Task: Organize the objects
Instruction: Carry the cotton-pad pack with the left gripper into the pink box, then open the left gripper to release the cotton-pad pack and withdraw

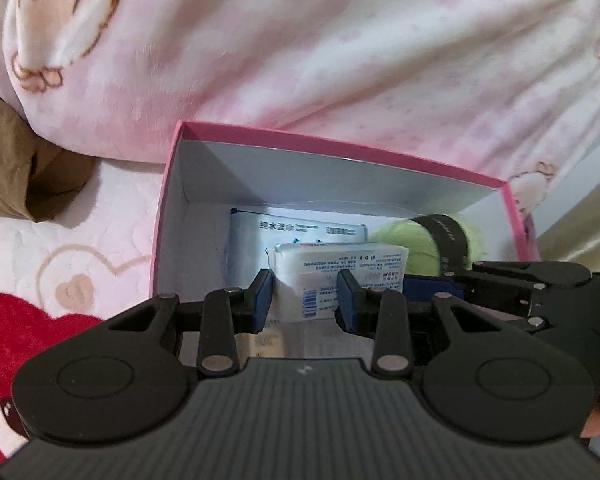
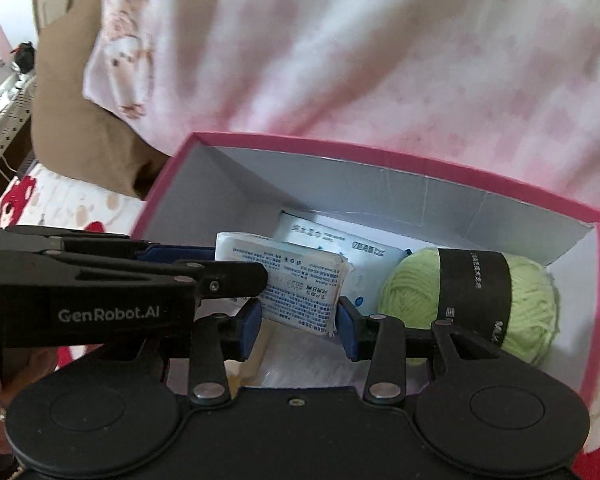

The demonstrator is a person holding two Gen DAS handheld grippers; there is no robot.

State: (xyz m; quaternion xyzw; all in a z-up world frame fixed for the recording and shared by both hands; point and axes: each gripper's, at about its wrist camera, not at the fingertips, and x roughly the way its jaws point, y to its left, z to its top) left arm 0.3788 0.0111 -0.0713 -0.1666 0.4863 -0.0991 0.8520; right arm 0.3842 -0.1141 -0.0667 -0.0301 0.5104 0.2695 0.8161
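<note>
I am holding a small pack of tissues (image 2: 300, 284) over the pink box (image 1: 340, 148) that sits on the bed (image 1: 60, 256). My left gripper (image 1: 305, 294) is squeezed nearly shut on one end of the pack. My right gripper (image 2: 300, 320) has closed in on the other end, and its blue pads touch the pack's sides. So both grippers share the same pack.

The pack hangs near the middle of the box, toward the near wall. Under it lies a flat pack of wet wipes (image 1: 300, 230) by the far wall. A ball of green yarn (image 2: 472, 300) sits in the right corner.

I think the tissue pack is light and soft. It squashes when I pinch it, and its plastic wrap looks a bit slippery. The best place to hold it is across the short sides, where the pads can sink in. A hard squeeze could crumple it.
</note>
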